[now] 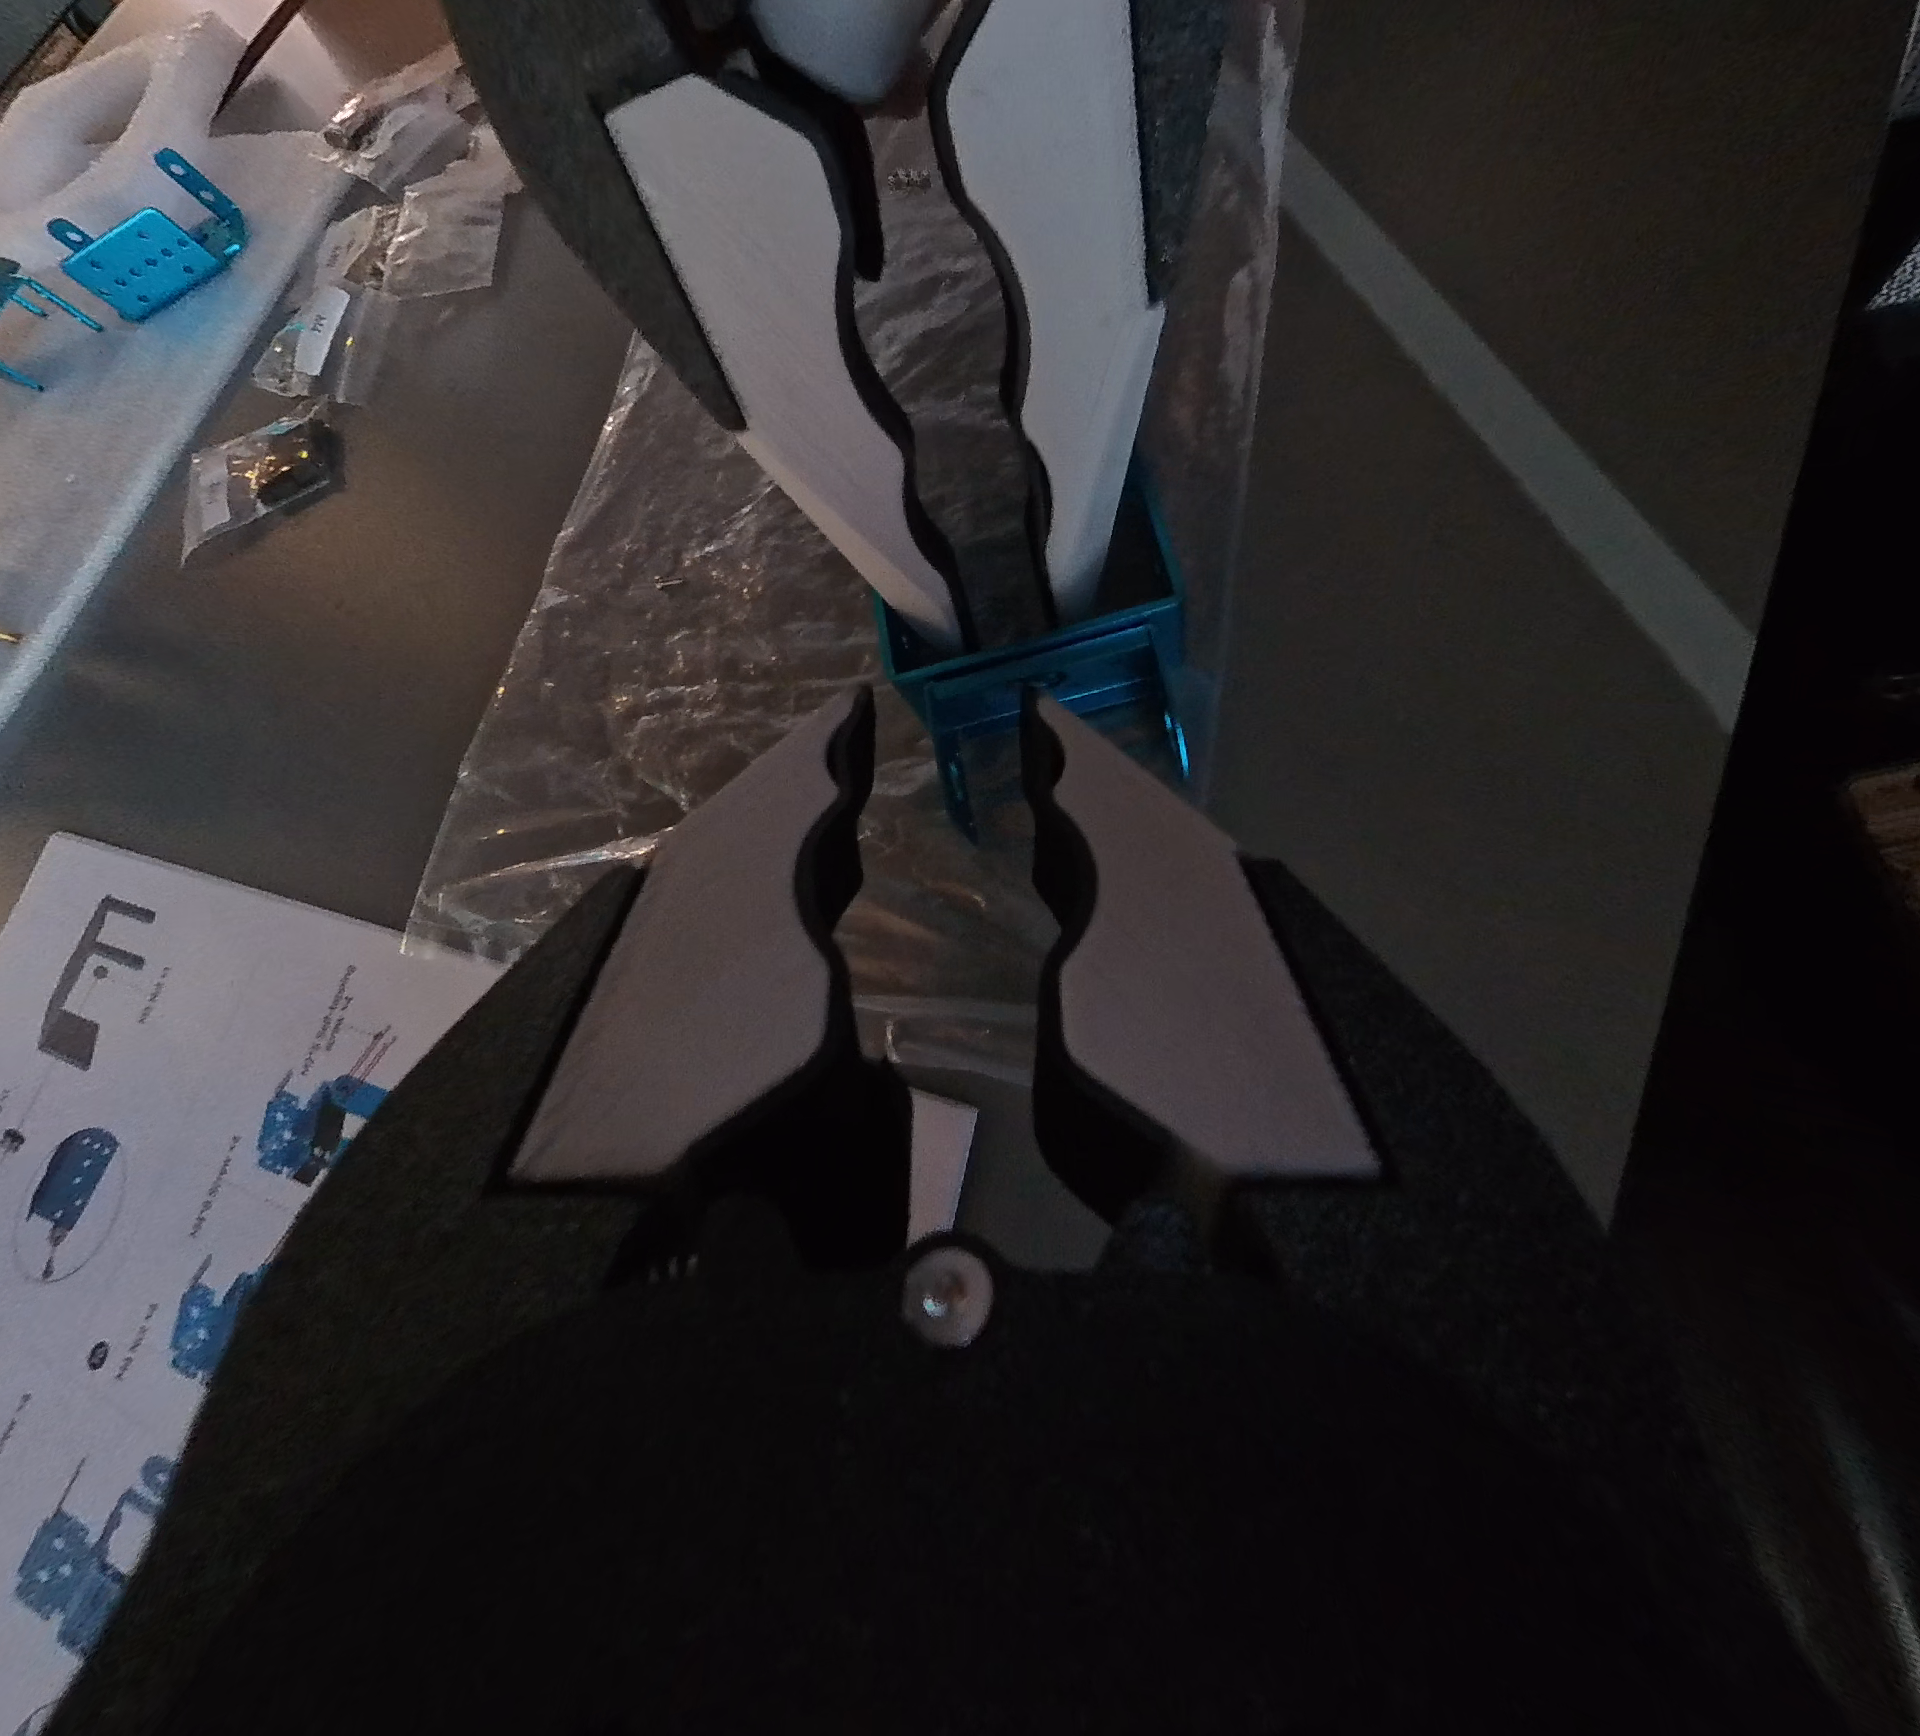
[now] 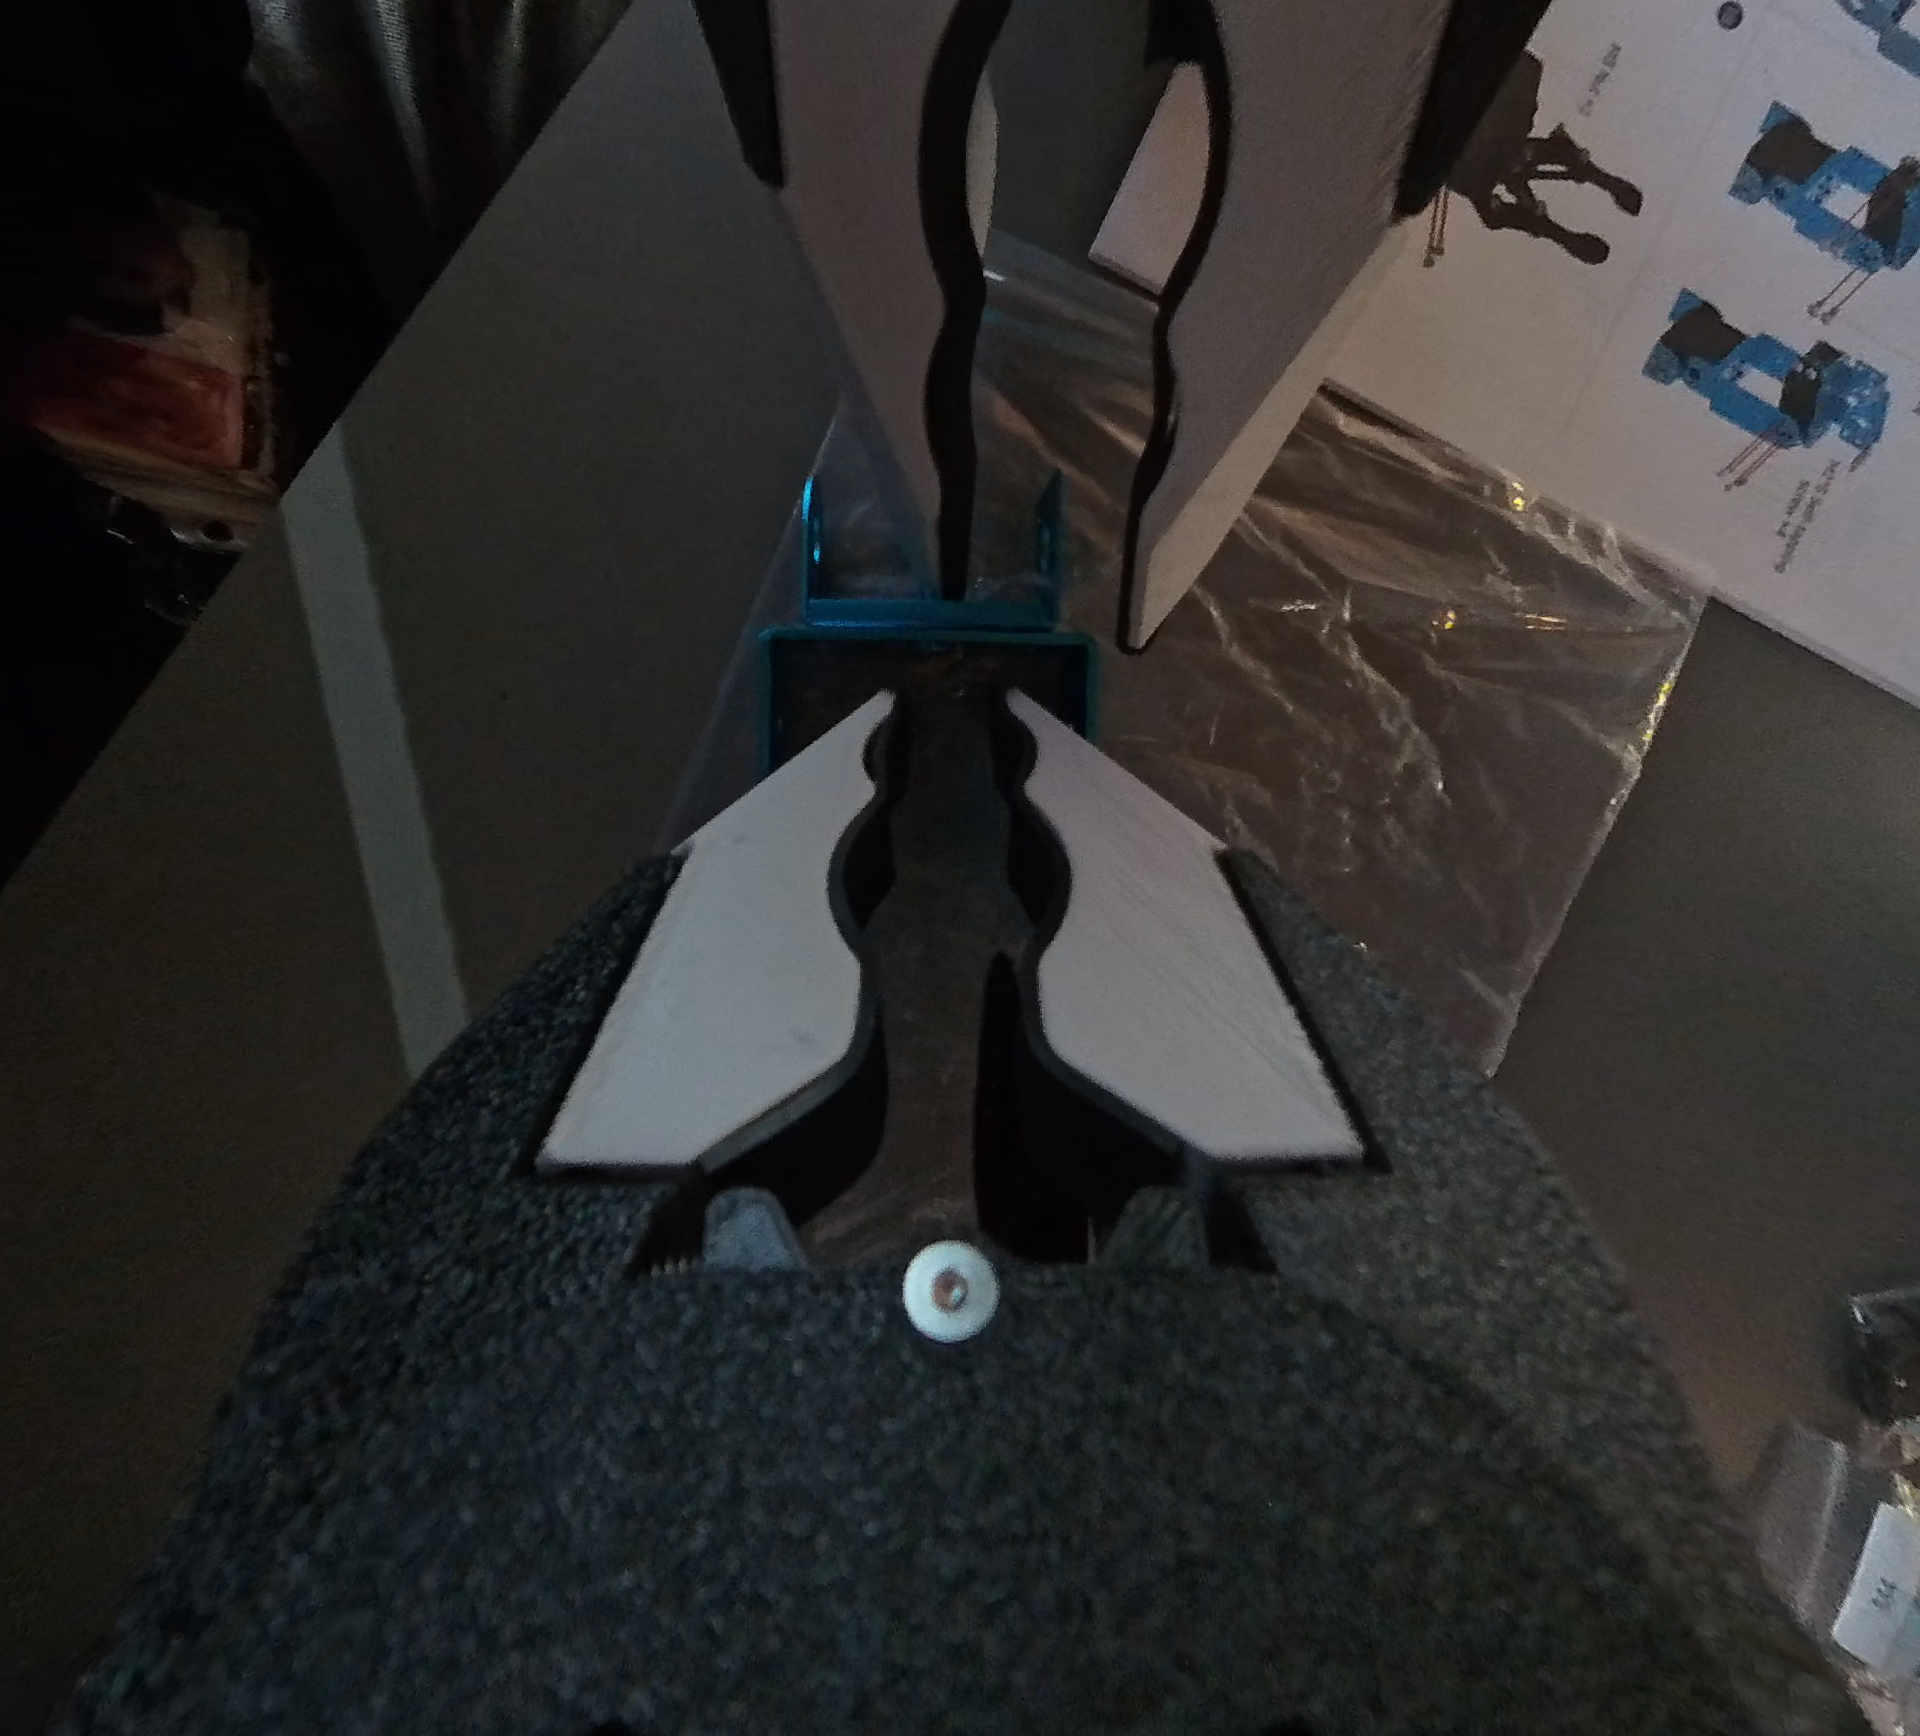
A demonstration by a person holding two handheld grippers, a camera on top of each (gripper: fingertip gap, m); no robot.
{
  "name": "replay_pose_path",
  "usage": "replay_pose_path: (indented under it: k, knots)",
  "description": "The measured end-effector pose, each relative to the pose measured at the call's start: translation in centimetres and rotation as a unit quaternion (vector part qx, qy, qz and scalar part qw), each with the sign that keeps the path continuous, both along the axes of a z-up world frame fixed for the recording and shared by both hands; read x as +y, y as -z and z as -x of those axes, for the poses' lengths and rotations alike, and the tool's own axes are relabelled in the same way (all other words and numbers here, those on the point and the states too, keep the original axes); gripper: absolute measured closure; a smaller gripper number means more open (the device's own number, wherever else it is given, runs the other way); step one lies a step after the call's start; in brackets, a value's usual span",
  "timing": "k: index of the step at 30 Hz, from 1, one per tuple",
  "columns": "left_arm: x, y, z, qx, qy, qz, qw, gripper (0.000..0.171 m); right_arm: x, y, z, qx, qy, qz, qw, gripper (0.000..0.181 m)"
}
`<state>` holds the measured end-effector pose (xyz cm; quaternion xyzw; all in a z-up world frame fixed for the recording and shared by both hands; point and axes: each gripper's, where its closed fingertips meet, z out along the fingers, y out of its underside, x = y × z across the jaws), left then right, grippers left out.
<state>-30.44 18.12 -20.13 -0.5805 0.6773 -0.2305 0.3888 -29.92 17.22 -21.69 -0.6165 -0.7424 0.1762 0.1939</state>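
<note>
**Both claws meet at the blue bracket**

My right claw (image 2: 951,699) has its tips against the near side of a blue metal bracket (image 2: 925,637), its fingers close together; whether it pinches the bracket I cannot tell. My left claw (image 1: 951,704) faces it from the other side, released, its fingers apart, the bracket (image 1: 1049,689) just beyond its tips and one finger reaching into the bracket's upright ears. The bracket sits on a clear plastic bag (image 1: 675,647) spread over the grey counter (image 1: 260,668). The counter's edge (image 2: 353,699) runs close beside the bracket; open room lies the other way, toward the printed sheet (image 1: 208,1063). More blue parts (image 1: 145,252) and small bags (image 1: 260,471) lie well apart.
</note>
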Motion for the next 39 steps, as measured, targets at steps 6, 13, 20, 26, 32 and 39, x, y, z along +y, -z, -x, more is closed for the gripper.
replay_pose_path:
  k: [6, 13, 20, 26, 32, 39]
  knots:
    - [0.1, 0.0, 0.1, 0.001, -0.001, -0.001, 1.000, 0.145, 0.2, -0.2, 0.2, -0.009, 0.011, 0.015, 1.000, 0.166]
    - [0.2, 0.3, 0.2, 0.009, -0.004, -0.005, 1.000, 0.144, -0.2, 0.1, 0.3, -0.020, 0.008, 0.027, 0.999, 0.176]
    - [0.3, 0.3, 0.2, 0.010, -0.007, -0.007, 1.000, 0.144, -0.4, 0.1, -0.2, -0.021, 0.001, 0.013, 1.000, 0.181]
    - [0.5, 0.5, 0.4, 0.014, -0.011, -0.009, 1.000, 0.144, 0.4, -1.0, -2.0, -0.019, 0.026, 0.002, 0.999, 0.181]
    - [0.5, 0.6, 0.6, 0.017, -0.011, -0.010, 1.000, 0.144, -0.1, -0.7, -0.5, -0.007, 0.016, 0.012, 1.000, 0.167]
    - [0.5, 0.5, 0.7, 0.016, -0.010, -0.010, 1.000, 0.144, -0.4, 0.0, 0.0, -0.017, 0.018, 0.039, 0.999, 0.169]
